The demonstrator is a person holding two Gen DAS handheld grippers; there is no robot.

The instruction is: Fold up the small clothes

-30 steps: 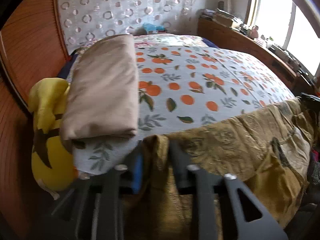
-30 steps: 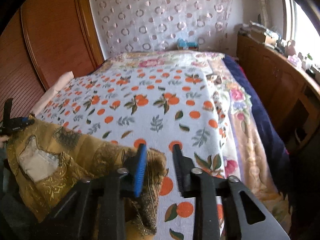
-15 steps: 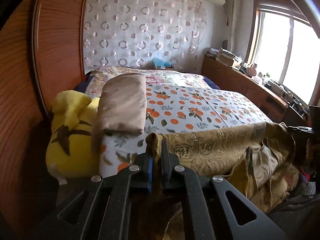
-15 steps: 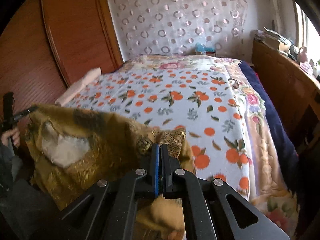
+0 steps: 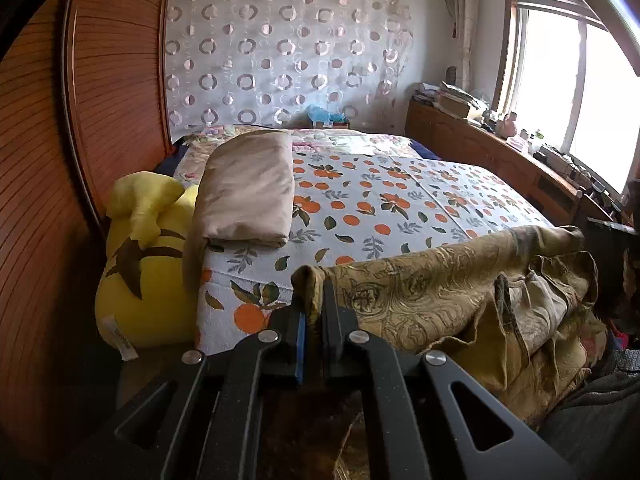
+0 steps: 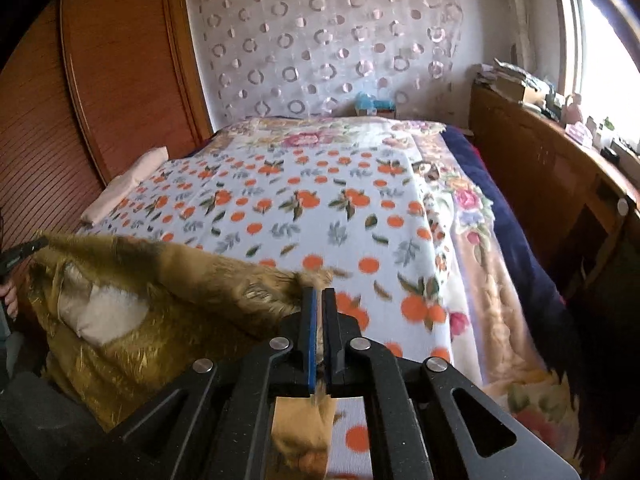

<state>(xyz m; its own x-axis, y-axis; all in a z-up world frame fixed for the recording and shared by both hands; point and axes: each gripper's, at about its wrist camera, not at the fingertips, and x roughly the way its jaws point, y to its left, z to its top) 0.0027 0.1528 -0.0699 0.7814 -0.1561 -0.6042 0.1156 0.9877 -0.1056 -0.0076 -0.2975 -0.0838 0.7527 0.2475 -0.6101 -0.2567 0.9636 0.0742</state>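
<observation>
You've got the gold brocade garment [image 5: 432, 292] strung out between your two grippers at the near edge of the bed, its top edge pulled into a line and the rest sagging below; a pale lining patch [image 6: 106, 312] shows on the hanging part in the right wrist view. Your left gripper [image 5: 314, 312] is pinching one bunched corner of that top edge, fingers pressed together on the fabric; your right gripper [image 6: 320, 320] has the other corner between its fingers, and those jaws are easing apart a touch, cloth between them, though motion blur there makes the exact contact hard to read. At the far left of the right wrist view I can just make out the tip of your left gripper and a hand [image 6: 10, 292] behind it. Beyond the garment lies the orange-print bedspread [image 5: 380, 196]; on its left side sits a folded beige blanket [image 5: 248, 188], and beside that, against the wooden wardrobe [image 5: 116, 92], a yellow plush toy [image 5: 140, 264]; a floral blanket [image 6: 468, 216] runs along the bed's right side, near the wooden sideboard [image 6: 540, 152] under the window.
</observation>
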